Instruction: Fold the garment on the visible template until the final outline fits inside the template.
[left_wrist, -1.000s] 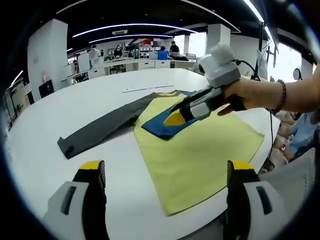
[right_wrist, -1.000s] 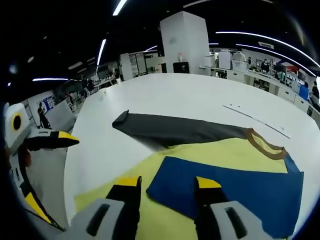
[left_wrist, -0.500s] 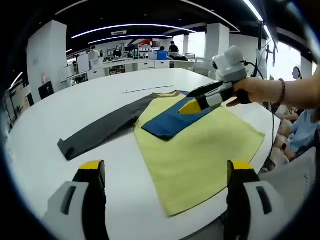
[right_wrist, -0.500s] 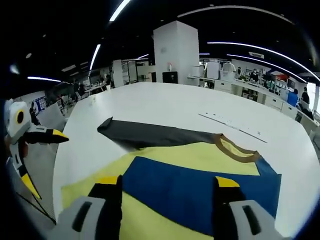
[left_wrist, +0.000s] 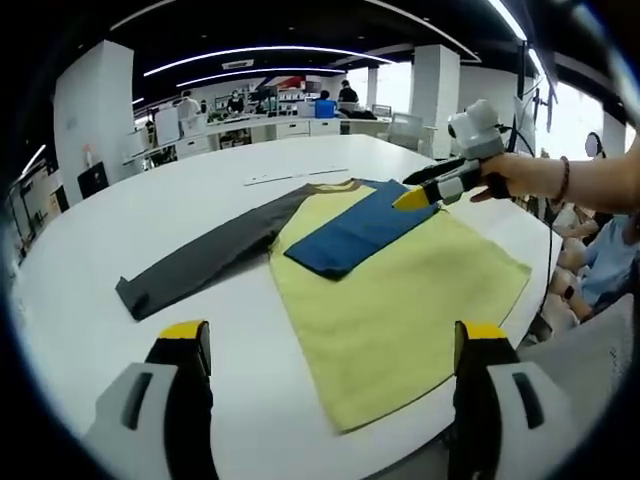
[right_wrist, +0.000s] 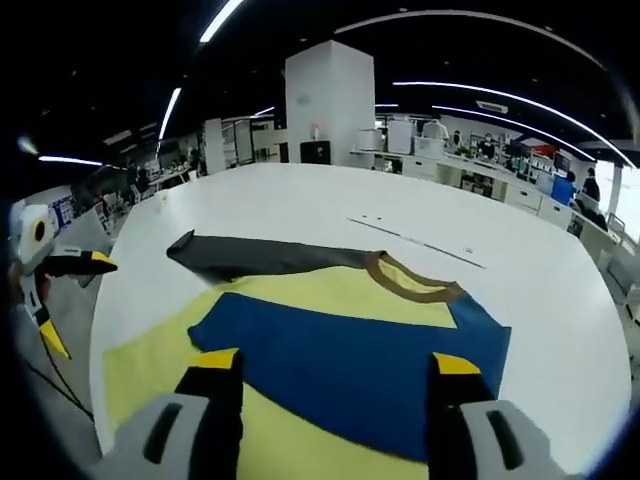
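Observation:
A yellow shirt (left_wrist: 400, 300) lies flat on the white round table (left_wrist: 200, 200). One blue sleeve (left_wrist: 360, 230) is folded across its chest; the grey sleeve (left_wrist: 200, 262) stretches out to the left. In the right gripper view the same blue sleeve (right_wrist: 360, 360) lies over the yellow body (right_wrist: 300, 290), with the brown collar (right_wrist: 410, 285) behind and the grey sleeve (right_wrist: 260, 255) at far left. My left gripper (left_wrist: 325, 350) stands open above the near table edge. My right gripper (right_wrist: 325, 375) is open above the blue sleeve, and appears as the right gripper (left_wrist: 420, 195) in a hand.
White tape strips (right_wrist: 415, 240) lie on the table beyond the collar. Desks, a white pillar (right_wrist: 330, 105) and people stand far behind. A person's arm (left_wrist: 570, 185) reaches in from the right. The left gripper (right_wrist: 60, 265) shows off the table's left edge.
My right gripper has opened, let go of the blue sleeve and drawn back to the right, away from the shirt. The left gripper has not moved.

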